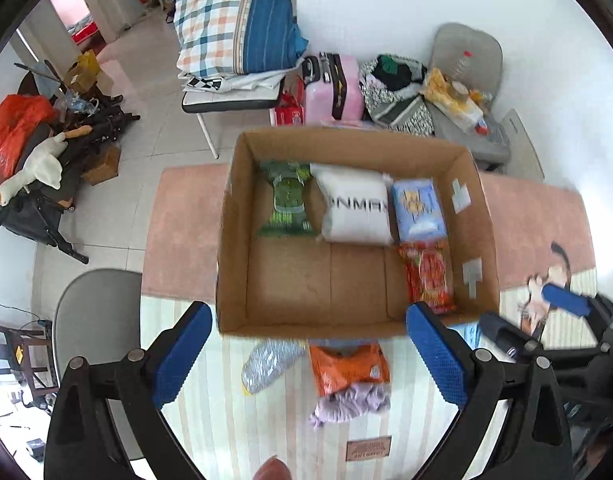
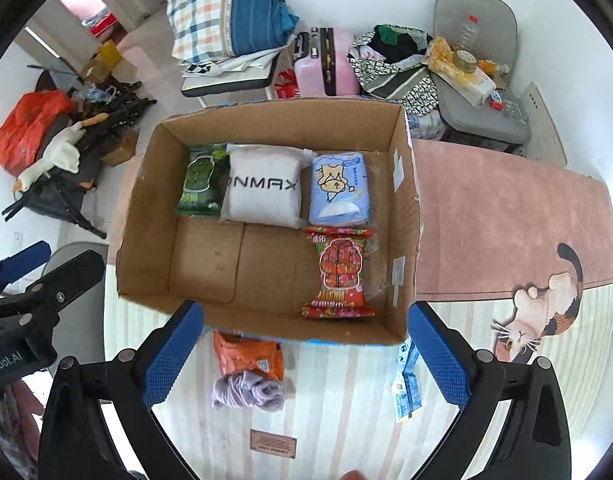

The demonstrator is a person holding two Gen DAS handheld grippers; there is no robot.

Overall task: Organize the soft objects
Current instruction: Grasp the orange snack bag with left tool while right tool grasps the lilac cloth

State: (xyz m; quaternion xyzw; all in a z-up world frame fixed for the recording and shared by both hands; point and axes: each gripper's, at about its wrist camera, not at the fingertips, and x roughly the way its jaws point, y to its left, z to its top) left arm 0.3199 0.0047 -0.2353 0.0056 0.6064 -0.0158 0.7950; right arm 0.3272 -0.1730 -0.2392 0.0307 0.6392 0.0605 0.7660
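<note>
An open cardboard box (image 1: 234,240) (image 2: 146,216) stands on the table. Inside lie a green pack (image 1: 286,200) (image 2: 200,180), a white pack (image 1: 356,208) (image 2: 264,188), a light blue pack (image 1: 418,208) (image 2: 340,190) and a red patterned pack (image 1: 428,276) (image 2: 338,272). In front of the box lie an orange pack (image 1: 346,368) (image 2: 246,354), a lilac cloth (image 1: 350,402) (image 2: 248,394), a silvery pack (image 1: 266,364) and a blue-white pack (image 2: 406,376). My left gripper (image 1: 310,356) and right gripper (image 2: 306,352) hover open and empty over these.
The table carries a pink and striped cat-print mat (image 2: 506,240). A grey chair (image 1: 94,312) stands at the left. Behind the box are a chair with folded bedding (image 1: 234,24), a pink suitcase (image 1: 334,84) and another cluttered grey chair (image 1: 466,92).
</note>
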